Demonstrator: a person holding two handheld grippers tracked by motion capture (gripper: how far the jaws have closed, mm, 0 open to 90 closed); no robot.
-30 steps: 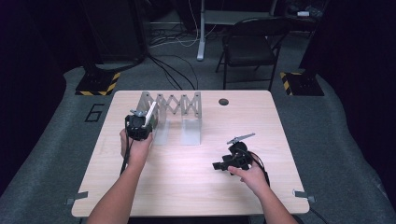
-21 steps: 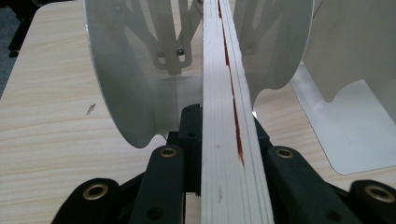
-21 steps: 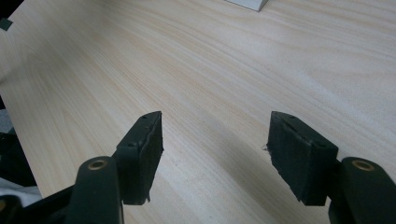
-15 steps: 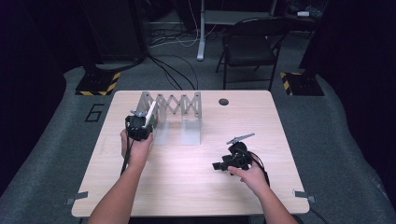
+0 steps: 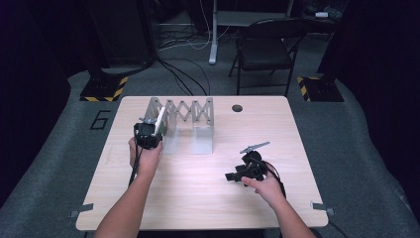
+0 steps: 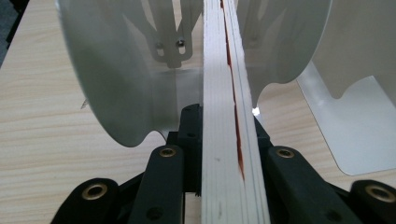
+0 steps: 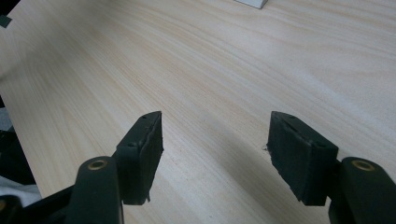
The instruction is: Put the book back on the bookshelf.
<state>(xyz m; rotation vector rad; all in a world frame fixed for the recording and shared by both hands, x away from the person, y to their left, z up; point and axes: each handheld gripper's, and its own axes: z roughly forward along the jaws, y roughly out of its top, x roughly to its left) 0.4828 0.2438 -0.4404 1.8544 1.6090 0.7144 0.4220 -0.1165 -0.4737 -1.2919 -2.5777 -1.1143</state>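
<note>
**Book lined up for the rack slot**

Left claw (image 5: pixel 157 121) clamps a thin book (image 6: pixel 229 116) edge-on — long axis pointing 12 o'clock, between the rack (image 5: pixel 185 113) dividers. Right claw (image 5: pixel 233 176) sits open, empty, on the tabletop (image 5: pixel 208 198) — farther away.

Table (image 5: pixel 198 198): pale wood, fine streaked grain. Rack (image 5: pixel 188 113): silver-grey metal, zigzag lattice along back, matte dividers. Book (image 6: pixel 229 116): white page edges, thin red-orange stripe near one side. Left tongs (image 6: pixel 219 154): black, brass-coloured rivets. Right tongs (image 7: pixel 215 154): black, brass rivets, grey plate on top. Floor (image 5: pixel 59 163): grey carpet, black-yellow hazard stripes.
</note>
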